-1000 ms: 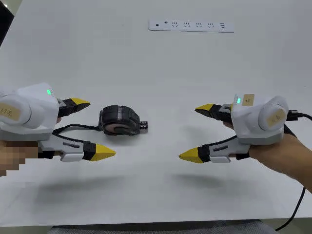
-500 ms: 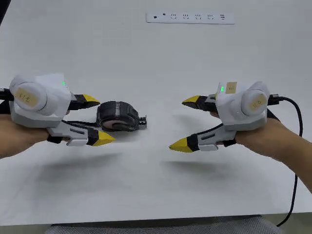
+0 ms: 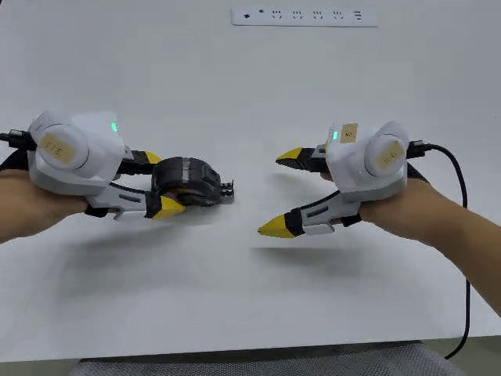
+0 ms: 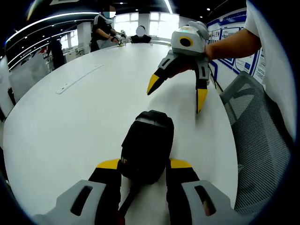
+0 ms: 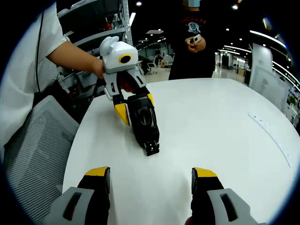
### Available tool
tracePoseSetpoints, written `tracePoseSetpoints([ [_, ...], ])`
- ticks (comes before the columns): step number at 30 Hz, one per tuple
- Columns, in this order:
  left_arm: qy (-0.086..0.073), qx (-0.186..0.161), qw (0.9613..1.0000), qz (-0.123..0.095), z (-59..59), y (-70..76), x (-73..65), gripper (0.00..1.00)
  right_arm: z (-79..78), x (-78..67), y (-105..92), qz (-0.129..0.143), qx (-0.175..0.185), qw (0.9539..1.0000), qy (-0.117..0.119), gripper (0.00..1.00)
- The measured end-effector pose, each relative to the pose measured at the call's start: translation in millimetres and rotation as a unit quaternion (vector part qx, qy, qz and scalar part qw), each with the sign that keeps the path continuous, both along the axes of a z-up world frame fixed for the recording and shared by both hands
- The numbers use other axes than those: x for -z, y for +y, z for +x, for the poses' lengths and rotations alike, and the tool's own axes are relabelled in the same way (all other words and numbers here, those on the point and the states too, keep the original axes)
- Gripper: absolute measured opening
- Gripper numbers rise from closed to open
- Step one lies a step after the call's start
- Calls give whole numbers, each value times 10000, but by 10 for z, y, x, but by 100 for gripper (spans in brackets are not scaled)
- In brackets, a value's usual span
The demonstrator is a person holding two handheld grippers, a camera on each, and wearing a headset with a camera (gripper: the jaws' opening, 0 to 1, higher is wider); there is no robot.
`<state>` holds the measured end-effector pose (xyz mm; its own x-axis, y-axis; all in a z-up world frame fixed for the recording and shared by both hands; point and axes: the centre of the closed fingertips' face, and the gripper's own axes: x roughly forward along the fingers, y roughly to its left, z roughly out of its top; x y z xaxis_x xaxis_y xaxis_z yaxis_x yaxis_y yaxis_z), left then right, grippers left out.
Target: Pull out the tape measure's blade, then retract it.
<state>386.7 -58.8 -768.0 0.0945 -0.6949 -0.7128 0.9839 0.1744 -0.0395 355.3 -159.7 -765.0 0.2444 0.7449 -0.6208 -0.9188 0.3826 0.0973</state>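
Note:
A black tape measure (image 3: 188,180) stands on the white table (image 3: 235,298), left of centre, its blade hook (image 3: 228,190) pointing right and no blade drawn out. My left gripper (image 3: 160,183) has its yellow-tipped jaws against both sides of the case's rear. In the left gripper view the case (image 4: 147,140) sits tight between the tips of the left gripper (image 4: 144,164). My right gripper (image 3: 278,192) hovers open a short way right of the hook, with nothing between its fingers. In the right gripper view the right gripper (image 5: 151,172) faces the tape measure (image 5: 144,117) end on.
A white power strip (image 3: 304,16) lies at the table's far edge. A black cable (image 3: 458,235) trails from the right gripper over the near right edge. A mesh chair (image 4: 253,140) is beside the table. People stand in the background (image 5: 192,42).
My left gripper has slid right onto the tape measure and its jaws have narrowed around the case. The right gripper has drifted left, nearer the hook, still open.

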Motion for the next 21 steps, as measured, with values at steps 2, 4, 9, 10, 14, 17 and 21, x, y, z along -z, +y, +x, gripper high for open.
tracePoseSetpoints([
  [2, -24, 7, 10000, 14, 19, 7, 7, 30, 18, 12, 21, 8, -22, 10000, -1, 69],
  [4, -20, 35, 10000, 16, 17, 6, 0, 29, 29, 23, 40, 10, -49, 10000, -12, 68],
  [9, -53, 96, 9999, 38, 16, 9, 5, 29, 72, 61, 100, 4, -181, 9998, -119, 63],
  [10, -69, 118, 9999, 50, 18, 10, 8, 29, 86, 74, 114, 12, -207, 9997, -127, 61],
  [14, -81, 162, 9998, 70, 24, 16, 15, 28, 134, 92, 162, 55, -294, 9993, -216, 55],
  [17, -47, 169, 9998, 81, 27, 19, 17, 28, 169, 111, 205, 77, -358, 9990, -272, 51],
  [21, -29, 170, 9998, 102, 22, 15, 22, 28, 186, 147, 271, 75, -485, 9983, -322, 43],
])
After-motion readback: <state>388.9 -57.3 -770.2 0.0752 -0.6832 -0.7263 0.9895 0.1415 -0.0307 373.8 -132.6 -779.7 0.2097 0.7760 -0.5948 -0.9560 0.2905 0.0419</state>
